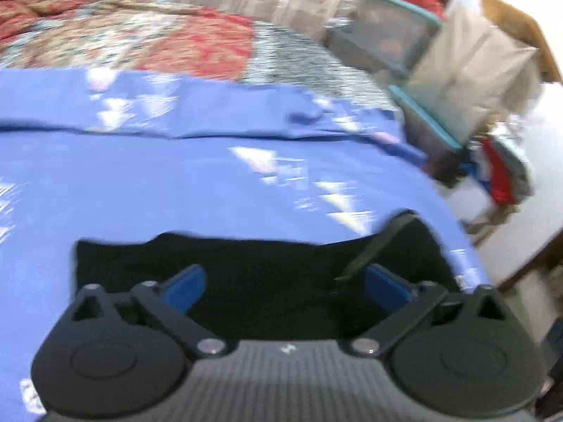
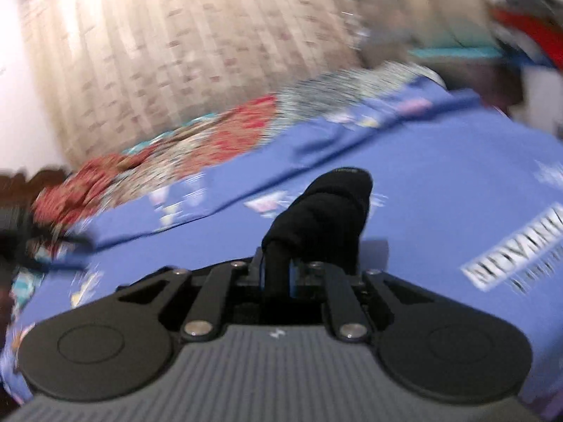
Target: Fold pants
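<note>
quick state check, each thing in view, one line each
left gripper: open wide, nothing gripped, above the pants
right gripper: shut on a bunched fold of the pants
pants: black, lying flat on the sheet in the left view; one part lifted by the right gripper
sheet: blue, spread over the bed
blanket: rumpled at the far side

The black pants (image 1: 246,274) lie flat on the blue bedsheet (image 1: 176,183), one bunched fold lifted off it, pinched up.
</note>
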